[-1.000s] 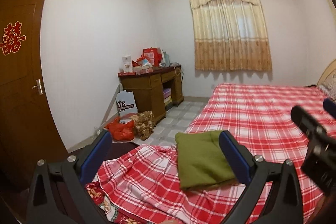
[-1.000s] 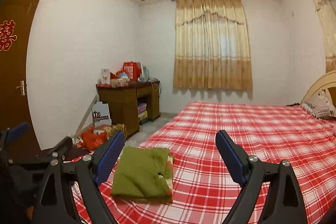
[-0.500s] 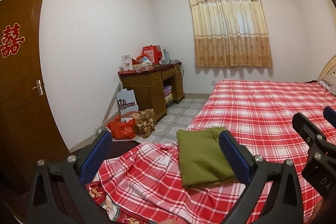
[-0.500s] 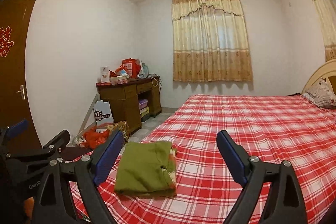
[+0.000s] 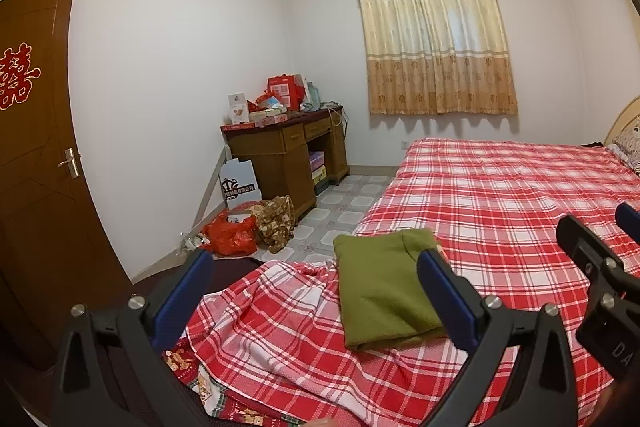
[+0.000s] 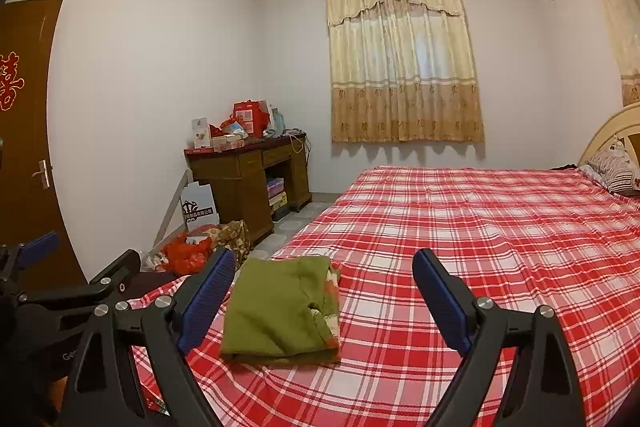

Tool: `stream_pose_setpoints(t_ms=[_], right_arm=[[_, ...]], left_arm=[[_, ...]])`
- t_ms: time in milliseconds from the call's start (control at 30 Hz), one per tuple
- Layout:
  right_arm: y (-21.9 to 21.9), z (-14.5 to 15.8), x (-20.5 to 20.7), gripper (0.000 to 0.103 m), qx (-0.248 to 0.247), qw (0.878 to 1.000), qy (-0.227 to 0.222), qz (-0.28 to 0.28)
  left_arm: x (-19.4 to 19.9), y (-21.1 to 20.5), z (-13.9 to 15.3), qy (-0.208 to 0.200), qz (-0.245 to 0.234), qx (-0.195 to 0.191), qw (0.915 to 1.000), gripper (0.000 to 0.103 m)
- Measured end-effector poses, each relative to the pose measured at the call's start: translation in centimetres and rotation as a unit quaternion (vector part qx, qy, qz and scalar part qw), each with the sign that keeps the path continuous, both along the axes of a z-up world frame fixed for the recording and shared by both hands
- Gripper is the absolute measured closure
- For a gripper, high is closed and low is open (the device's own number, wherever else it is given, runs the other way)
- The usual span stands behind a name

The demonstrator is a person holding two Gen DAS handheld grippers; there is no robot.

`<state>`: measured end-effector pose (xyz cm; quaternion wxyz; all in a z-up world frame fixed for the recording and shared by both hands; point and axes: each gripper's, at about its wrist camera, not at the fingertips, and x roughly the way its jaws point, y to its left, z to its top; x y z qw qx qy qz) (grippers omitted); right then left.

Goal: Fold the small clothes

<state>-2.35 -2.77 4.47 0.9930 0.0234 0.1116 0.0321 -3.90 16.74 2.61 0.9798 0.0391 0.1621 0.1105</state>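
Red plaid bed (image 6: 480,227), bedrm w/ desk (image 6: 244,171)

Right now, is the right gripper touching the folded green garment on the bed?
Apart. In the right wrist view the right gripper is open, and checked sheet shows between the green garment and its right finger; the left finger overlaps only in image.

Bed: a red and white plaid sheet (image 6: 480,227) covers it.
Curtain: yellow patterned curtain (image 6: 404,67) hangs over the window.
Counter: a wooden counter (image 5: 280,155) stands against the wall, with red boxes (image 5: 284,95) on top.
Door: a brown door (image 5: 32,147) bears a red paper ornament (image 5: 16,77).
Floor: a red bag (image 5: 232,233) lies near the counter.
Pillow: a striped pillow (image 6: 616,167) lies by the headboard.
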Motion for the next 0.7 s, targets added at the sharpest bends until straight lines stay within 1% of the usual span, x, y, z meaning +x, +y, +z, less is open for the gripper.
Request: stream_pose_setpoints(t_ms=[700], right_arm=[[-0.41,-1.03,0.74,0.012,0.010,1.000,0.012,0.000]], left_arm=[[0.68,-0.08,-0.52,0.017,0.005,0.003,0.9998,0.000]])
